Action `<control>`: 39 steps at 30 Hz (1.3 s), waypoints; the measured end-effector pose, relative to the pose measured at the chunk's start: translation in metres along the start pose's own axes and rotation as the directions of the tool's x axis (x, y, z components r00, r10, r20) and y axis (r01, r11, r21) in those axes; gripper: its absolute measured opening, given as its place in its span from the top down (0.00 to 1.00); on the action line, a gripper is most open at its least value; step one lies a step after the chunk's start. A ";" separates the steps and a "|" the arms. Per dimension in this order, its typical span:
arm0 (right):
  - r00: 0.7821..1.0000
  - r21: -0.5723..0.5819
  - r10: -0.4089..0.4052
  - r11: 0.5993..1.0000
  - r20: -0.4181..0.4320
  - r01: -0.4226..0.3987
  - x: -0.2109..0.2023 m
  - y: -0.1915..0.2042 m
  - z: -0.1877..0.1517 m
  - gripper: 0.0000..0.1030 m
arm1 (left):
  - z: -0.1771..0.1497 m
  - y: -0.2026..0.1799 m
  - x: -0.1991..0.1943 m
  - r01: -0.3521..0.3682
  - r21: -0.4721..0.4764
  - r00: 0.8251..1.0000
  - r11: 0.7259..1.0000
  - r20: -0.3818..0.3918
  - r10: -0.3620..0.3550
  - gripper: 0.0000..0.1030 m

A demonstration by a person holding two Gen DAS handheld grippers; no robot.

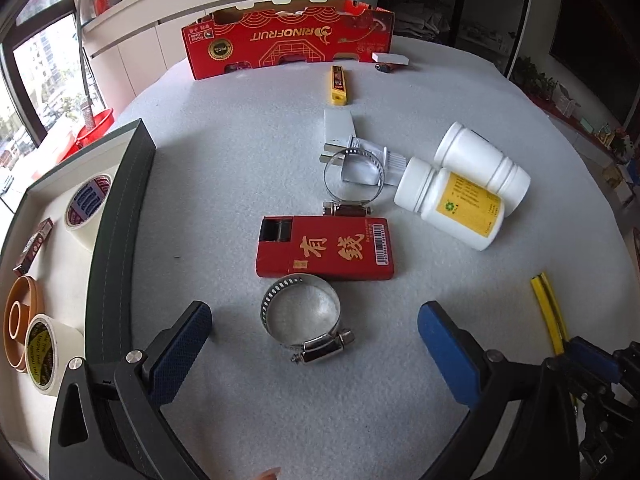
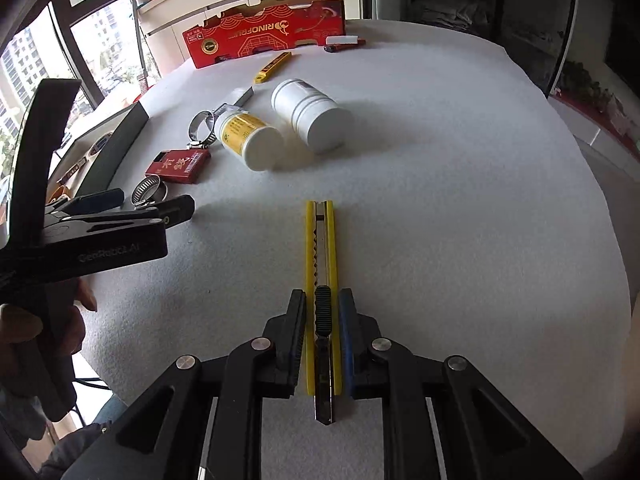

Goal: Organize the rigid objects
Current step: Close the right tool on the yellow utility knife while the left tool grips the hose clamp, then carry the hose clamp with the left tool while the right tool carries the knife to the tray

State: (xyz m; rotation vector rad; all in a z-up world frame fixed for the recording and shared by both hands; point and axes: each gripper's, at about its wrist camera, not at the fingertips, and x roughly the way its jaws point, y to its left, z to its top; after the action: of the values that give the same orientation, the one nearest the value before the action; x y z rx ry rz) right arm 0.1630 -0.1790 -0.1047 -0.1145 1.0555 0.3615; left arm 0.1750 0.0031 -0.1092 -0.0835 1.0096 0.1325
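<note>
My right gripper (image 2: pixel 322 304) is shut on a yellow utility knife (image 2: pixel 321 248), which points away over the white table; the knife also shows in the left wrist view (image 1: pixel 549 312). My left gripper (image 1: pixel 314 324) is open, its blue pads on either side of a steel hose clamp (image 1: pixel 304 316) lying on the table. Beyond the clamp lie a red box with gold characters (image 1: pixel 326 248), a second hose clamp (image 1: pixel 352 180), two white bottles (image 1: pixel 460 204), a white adapter (image 1: pixel 340 128) and a small yellow knife (image 1: pixel 339 84).
A dark-rimmed tray (image 1: pixel 116 216) at the left holds tape rolls (image 1: pixel 86 208) and an orange ring (image 1: pixel 22 320). A red fruit carton (image 1: pixel 288 40) stands at the far edge with a white block (image 1: pixel 390 58) beside it. The left gripper shows in the right wrist view (image 2: pixel 132 216).
</note>
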 end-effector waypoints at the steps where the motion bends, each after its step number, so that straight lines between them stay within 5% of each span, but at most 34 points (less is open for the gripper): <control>1: 1.000 -0.009 -0.010 1.000 0.002 0.010 0.000 0.002 0.000 0.83 | 0.002 0.000 -0.001 -0.001 -0.005 1.000 1.000 -0.001 0.001 0.00; 7: 1.000 0.009 -0.012 1.000 0.012 0.011 0.000 0.003 0.001 0.83 | 0.008 -0.002 -0.001 -0.010 -0.026 0.999 1.000 -0.051 0.008 0.03; 11: 0.999 0.088 0.045 0.995 0.013 -0.046 -0.006 -0.009 -0.004 0.83 | 0.001 -0.012 -0.017 0.037 0.035 0.999 0.999 -0.013 -0.037 0.64; 20: 0.996 0.140 0.082 0.986 0.046 -0.088 -0.034 -0.007 -0.009 0.83 | -0.029 0.003 -0.062 0.158 -0.062 0.987 0.986 0.046 -0.155 0.63; 28: 0.991 0.095 0.102 0.989 0.082 -0.110 -0.054 0.028 -0.001 0.83 | -0.046 0.019 -0.120 0.067 -0.077 0.984 0.995 0.172 -0.053 0.63; 39: 0.972 -0.054 0.186 0.982 0.144 -0.180 -0.078 0.116 0.027 0.83 | -0.061 0.071 -0.166 -0.031 -0.141 0.955 0.990 0.287 0.071 0.63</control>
State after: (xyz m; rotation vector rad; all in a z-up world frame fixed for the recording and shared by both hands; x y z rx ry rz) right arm 0.1109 -0.0814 -0.0143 -0.0259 0.9136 0.5509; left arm 0.0256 0.0529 -0.0012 -0.1572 0.7070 0.2534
